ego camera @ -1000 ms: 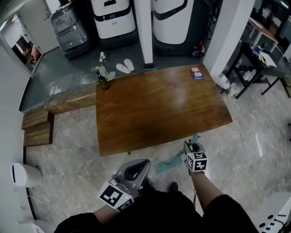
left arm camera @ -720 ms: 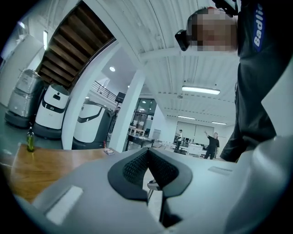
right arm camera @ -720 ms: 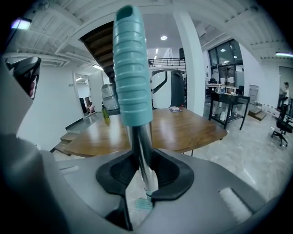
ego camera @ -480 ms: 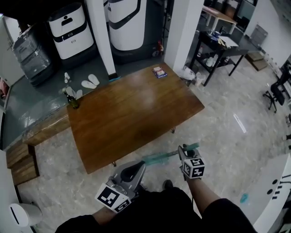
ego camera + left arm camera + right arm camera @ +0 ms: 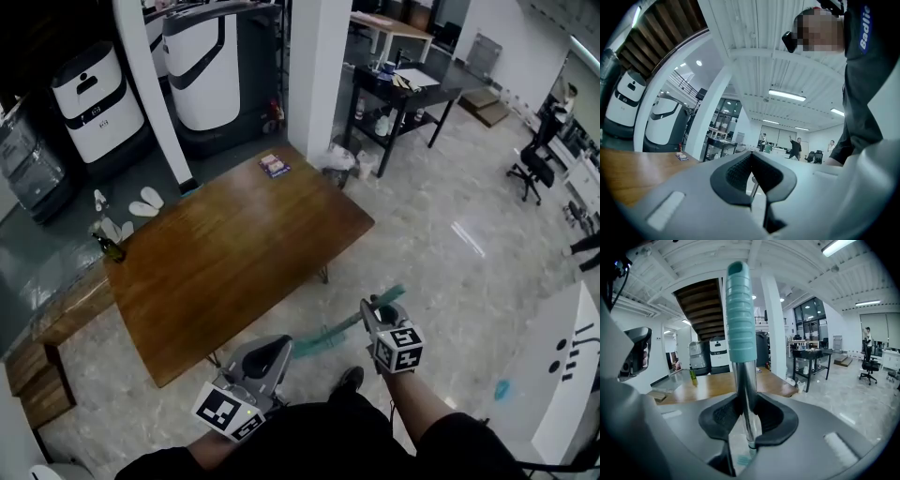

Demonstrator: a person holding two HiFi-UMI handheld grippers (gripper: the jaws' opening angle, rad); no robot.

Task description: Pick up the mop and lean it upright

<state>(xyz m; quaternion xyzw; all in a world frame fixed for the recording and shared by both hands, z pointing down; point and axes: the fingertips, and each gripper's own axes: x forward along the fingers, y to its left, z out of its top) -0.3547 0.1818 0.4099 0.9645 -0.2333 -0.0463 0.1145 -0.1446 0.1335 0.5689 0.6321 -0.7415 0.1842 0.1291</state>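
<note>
"Teal grip, steel shaft: where is the mop [image 5: 740, 324]?"

"In the right tongs [image 5: 743, 414], which are clenched on the steel shaft just under the teal grip. The mop slants over the floor [image 5: 450, 253], just off the near edge of the tabletop [image 5: 234, 253]."

"And the left tongs [image 5: 751, 169]?"

"Clenched on nothing, with the pads met. They are low, close to the mop's lower end."

"Farther off?"

"A green bottle [image 5: 111, 248] stands at the tabletop's far left corner. A small booklet [image 5: 273, 165] lies by the far edge, and white machines [image 5: 202, 66] stand beyond."
</note>
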